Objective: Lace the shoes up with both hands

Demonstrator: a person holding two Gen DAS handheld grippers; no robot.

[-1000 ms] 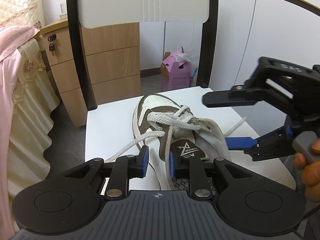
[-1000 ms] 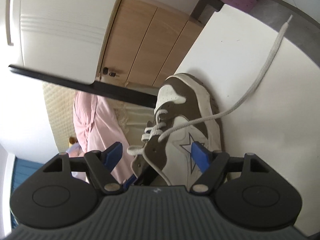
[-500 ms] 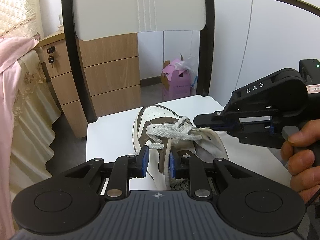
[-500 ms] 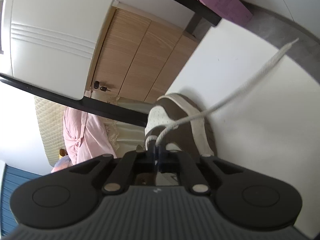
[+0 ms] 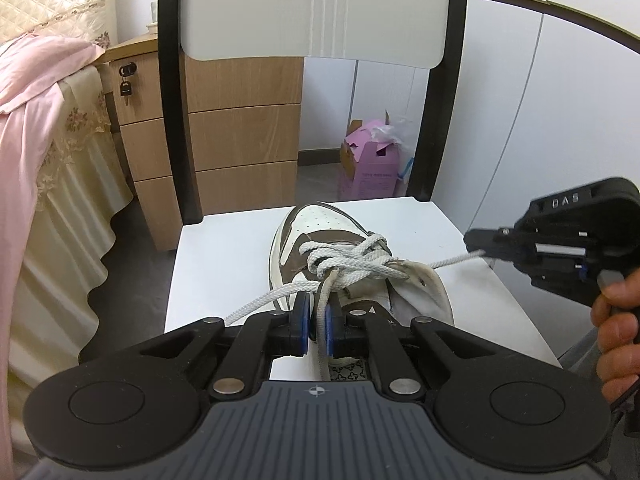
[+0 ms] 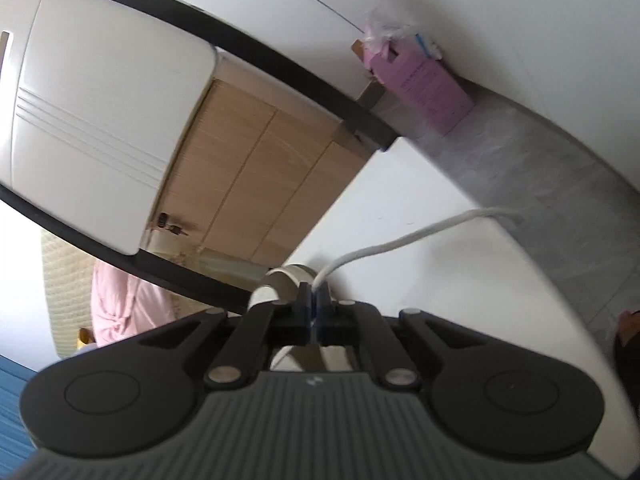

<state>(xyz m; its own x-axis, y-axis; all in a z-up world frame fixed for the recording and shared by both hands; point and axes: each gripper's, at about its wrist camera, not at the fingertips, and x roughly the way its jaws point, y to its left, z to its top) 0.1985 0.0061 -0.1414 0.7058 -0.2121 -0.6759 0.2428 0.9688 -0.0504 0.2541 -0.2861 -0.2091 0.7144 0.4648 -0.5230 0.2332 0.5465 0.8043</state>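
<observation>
From the left wrist view we see the shoe, a brown-and-white sneaker, lying on the white seat of the chair, toe towards the chair back. Our left gripper sits at the shoe's tongue; its jaws have just been closing, and one strand of the lace now runs between the blue pads, which press on it. Only this view shows the crossed lacing over the tongue and the right gripper from the side, off the shoe's right edge, pulling a lace strand taut from the eyelets.

The right wrist view is blurred and hides nearly all of the shoe behind the right gripper, whose pads are clamped together on the lace. It alone shows the free lace end trailing across the seat to its edge. A pink box stands on the floor behind the chair.
</observation>
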